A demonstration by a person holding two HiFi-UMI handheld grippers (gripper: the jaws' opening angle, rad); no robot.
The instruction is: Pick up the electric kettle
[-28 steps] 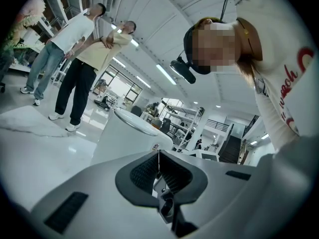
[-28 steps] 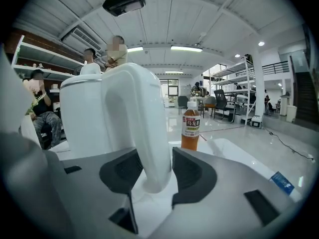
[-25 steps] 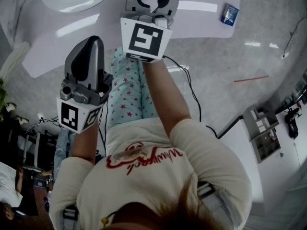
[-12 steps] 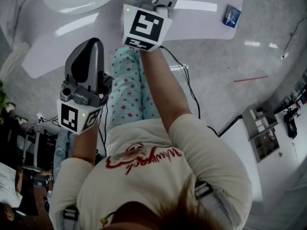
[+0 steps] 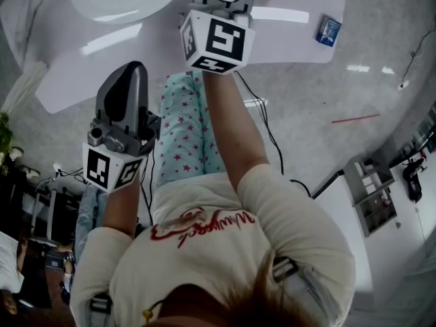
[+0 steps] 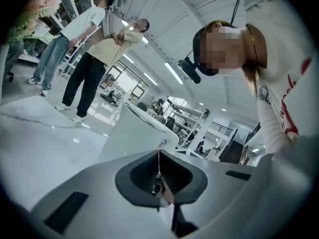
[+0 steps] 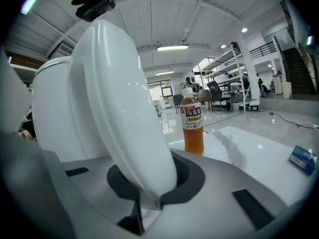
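Jaws of the right gripper (image 7: 149,198), just closed, clamped the handle (image 7: 119,108) of the white electric kettle (image 7: 52,113) standing just left of them; glossy plastic might slip or swing when lifted

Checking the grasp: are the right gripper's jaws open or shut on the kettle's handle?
Shut on it. The right gripper has just been closing its jaws, which pinch the white kettle handle.

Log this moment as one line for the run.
right gripper: jaws just closing, gripping white plastic electric kettle handle | left gripper: shut, empty
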